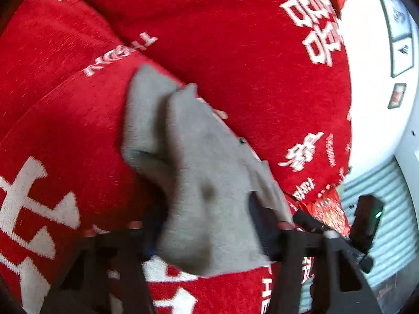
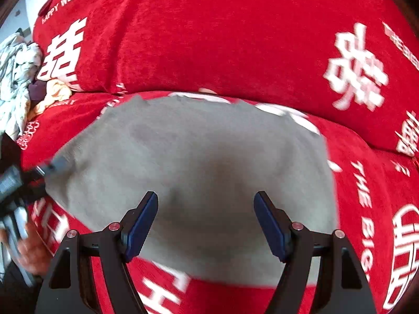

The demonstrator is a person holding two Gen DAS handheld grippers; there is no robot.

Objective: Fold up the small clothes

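We count one grey garment [image 2: 193, 172] spread on one red cover [image 2: 209, 39] printed with white characters. We see two grippers: the right gripper [image 2: 206, 225] and the left gripper [image 1: 209, 235]. One heap of other clothes [image 2: 18, 78] lies at the far left. Three framed pictures [image 1: 398, 34] hang on one wall.

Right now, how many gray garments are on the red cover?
1: the gray garment lies mid-cover, one edge lifted in the left gripper. More clothes sit heaped at the far left.
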